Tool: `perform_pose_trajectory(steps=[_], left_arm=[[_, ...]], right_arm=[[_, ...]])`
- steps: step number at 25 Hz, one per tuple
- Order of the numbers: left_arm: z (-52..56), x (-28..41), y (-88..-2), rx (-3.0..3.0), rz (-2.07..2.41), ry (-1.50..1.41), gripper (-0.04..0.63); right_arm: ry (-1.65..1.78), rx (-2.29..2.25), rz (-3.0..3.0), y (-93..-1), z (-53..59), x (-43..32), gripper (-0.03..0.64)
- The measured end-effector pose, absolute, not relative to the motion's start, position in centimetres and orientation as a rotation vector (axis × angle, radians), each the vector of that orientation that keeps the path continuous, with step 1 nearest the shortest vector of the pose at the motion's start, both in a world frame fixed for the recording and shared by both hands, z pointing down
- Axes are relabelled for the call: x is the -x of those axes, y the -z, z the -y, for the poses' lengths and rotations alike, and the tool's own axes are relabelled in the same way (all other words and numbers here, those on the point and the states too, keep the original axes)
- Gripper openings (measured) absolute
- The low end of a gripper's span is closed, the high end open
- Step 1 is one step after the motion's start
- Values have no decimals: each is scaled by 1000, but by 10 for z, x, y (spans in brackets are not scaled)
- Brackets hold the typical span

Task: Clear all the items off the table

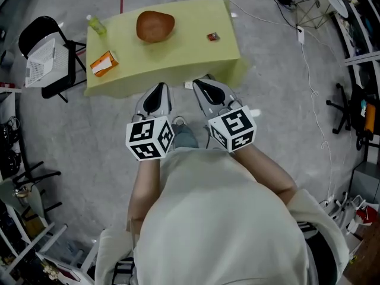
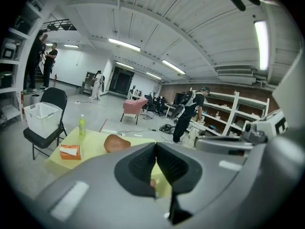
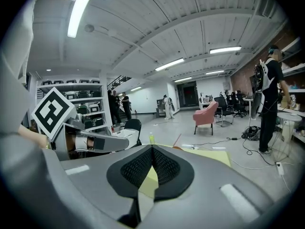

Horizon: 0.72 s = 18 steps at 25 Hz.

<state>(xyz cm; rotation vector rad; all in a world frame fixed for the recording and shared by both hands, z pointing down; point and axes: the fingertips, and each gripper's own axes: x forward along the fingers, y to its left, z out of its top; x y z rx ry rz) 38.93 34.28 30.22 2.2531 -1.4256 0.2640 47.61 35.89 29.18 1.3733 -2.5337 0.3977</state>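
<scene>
Items sit ahead of both tools: left tool (image 1: 158,89) and right tool (image 1: 200,85), jaws closed and empty, just short of the yellow desk (image 1: 190,47), which carries a small red object (image 1: 213,37), brown bowl (image 1: 155,26), orange tissue pack (image 1: 103,63) and green bottle (image 1: 96,25).

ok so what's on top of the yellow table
On the yellow table: a brown rounded bowl, a green plastic bottle at its far left corner, an orange-and-white box near its left edge, a small red object at right. Anything beneath the table is hidden.
</scene>
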Motion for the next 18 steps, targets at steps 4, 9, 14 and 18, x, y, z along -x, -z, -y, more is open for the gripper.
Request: perform_pose_trajectory(steps=[4,9,14,18], left_arm=[[-316,-384,-306,-2271,1390,-272,11],[-286,-377,-309,-2303,1357,-286,11],[-258,-370,-314,-2320,1340,-310,11],[-239,-369,-316,-2337,1309,-330,11]], right_arm=[[-391,-1405,2513,-292,-335,-470,-2],[-385,-1447,2491,-294,-308,-466,-2],[-389,-1484,2478,-297,-282,-464,-2],[-392,-1508,2452,-301,-263,-465,-2]])
